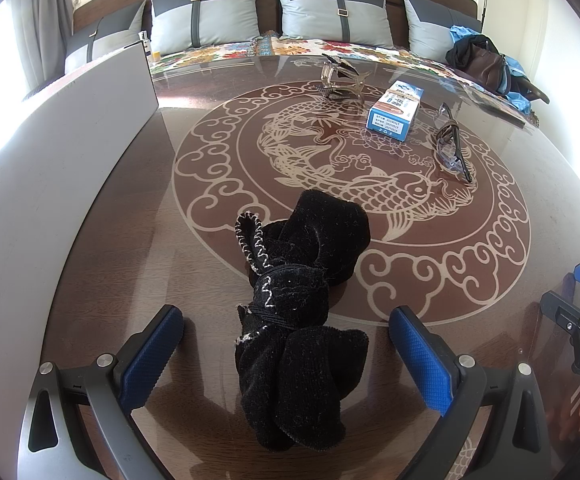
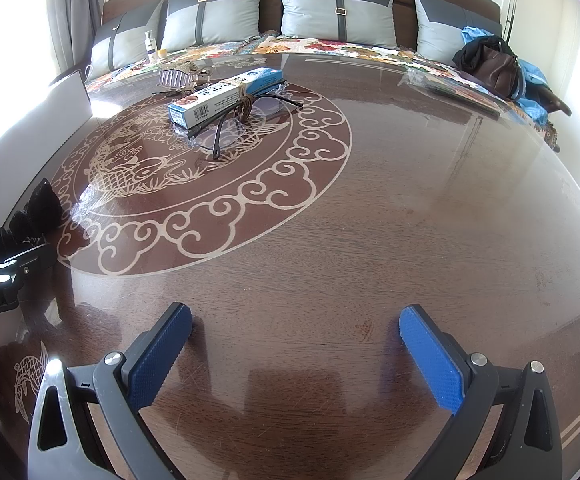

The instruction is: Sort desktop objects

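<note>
A black knotted cloth [image 1: 302, 300] lies on the round glass-topped table [image 1: 138, 216], between the open blue fingers of my left gripper [image 1: 286, 320]; the pads stand apart from it. Farther back lie a blue and white box [image 1: 394, 110], glasses [image 1: 452, 144] and a clear hair claw [image 1: 340, 78]. My right gripper [image 2: 296, 320] is open and empty over bare table. In the right wrist view the box [image 2: 226, 94], glasses [image 2: 242, 116] and hair claw [image 2: 180, 78] sit at the upper left, and the cloth [image 2: 36, 212] shows at the left edge.
A white board [image 1: 50, 184] stands along the table's left side. Behind the table a sofa holds grey cushions [image 1: 330, 12] and a brown bag with blue cloth [image 1: 486, 64]. A small bottle [image 2: 151, 45] stands on the sofa's left.
</note>
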Demonstrator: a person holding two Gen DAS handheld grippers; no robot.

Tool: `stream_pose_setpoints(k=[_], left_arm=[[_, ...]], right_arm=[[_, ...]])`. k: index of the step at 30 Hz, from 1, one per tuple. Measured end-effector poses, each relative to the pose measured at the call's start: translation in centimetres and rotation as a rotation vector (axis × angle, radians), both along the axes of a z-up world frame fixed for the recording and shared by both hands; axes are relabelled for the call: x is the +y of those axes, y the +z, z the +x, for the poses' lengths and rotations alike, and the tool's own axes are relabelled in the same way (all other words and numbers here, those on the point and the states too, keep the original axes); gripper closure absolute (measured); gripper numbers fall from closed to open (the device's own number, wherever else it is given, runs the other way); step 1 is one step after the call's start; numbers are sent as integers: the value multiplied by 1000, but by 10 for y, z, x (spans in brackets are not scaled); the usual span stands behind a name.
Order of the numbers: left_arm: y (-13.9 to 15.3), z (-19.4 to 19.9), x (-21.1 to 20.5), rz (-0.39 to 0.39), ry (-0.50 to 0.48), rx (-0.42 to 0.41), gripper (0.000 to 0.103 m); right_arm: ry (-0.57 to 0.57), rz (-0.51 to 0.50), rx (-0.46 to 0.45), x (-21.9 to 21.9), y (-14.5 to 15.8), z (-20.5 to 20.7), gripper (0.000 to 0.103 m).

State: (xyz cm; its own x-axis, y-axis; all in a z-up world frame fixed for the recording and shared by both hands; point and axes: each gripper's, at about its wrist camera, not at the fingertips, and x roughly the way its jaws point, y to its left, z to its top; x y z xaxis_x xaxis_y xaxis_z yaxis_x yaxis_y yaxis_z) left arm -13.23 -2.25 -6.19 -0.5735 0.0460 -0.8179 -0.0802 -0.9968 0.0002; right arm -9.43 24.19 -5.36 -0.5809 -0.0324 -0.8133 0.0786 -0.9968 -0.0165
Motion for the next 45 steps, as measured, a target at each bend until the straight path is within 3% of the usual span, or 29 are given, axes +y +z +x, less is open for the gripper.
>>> stream_pose_setpoints(k=[19,22,25,30,31,32,33,34,36,37,40,45], left_arm=[[0,0,-1,0,0,0,0],[0,0,-1,0,-1,0,0],[1,-1,-2,2,-6,-6,0],[4,-7,-3,-7,-23,-60,0],[5,-7,-5,-6,-24,-51,9],[7,-6,-6,-5,-30,-37,16],[9,-6,-8,-4,-40,-28,31],[11,-6,-10,-3,-51,-20,48],[13,-9,-10,-9,-76,-15,69],[14,-9,-12,5,-86,-16,69],[23,0,-20,54,-87,15,70],[46,23,-29,171,-75,59,70]], right_arm=[[-3,-1,-5,1,0,-1,0],[-17,-90,31,5,12,-6,0],[-36,-202,53,6,32,-38,0],[-30,-291,-50,-15,45,-131,1],[-28,-300,-82,-21,41,-147,2],[-28,-304,-119,-27,35,-162,11],[-30,-300,-153,-33,28,-174,27],[-27,-288,-180,-39,22,-184,36],[-11,-222,-176,-49,19,-192,63],[3,-196,-178,-53,20,-194,87],[15,-214,-148,-48,31,-182,95],[91,-214,-122,-33,55,-132,95]])
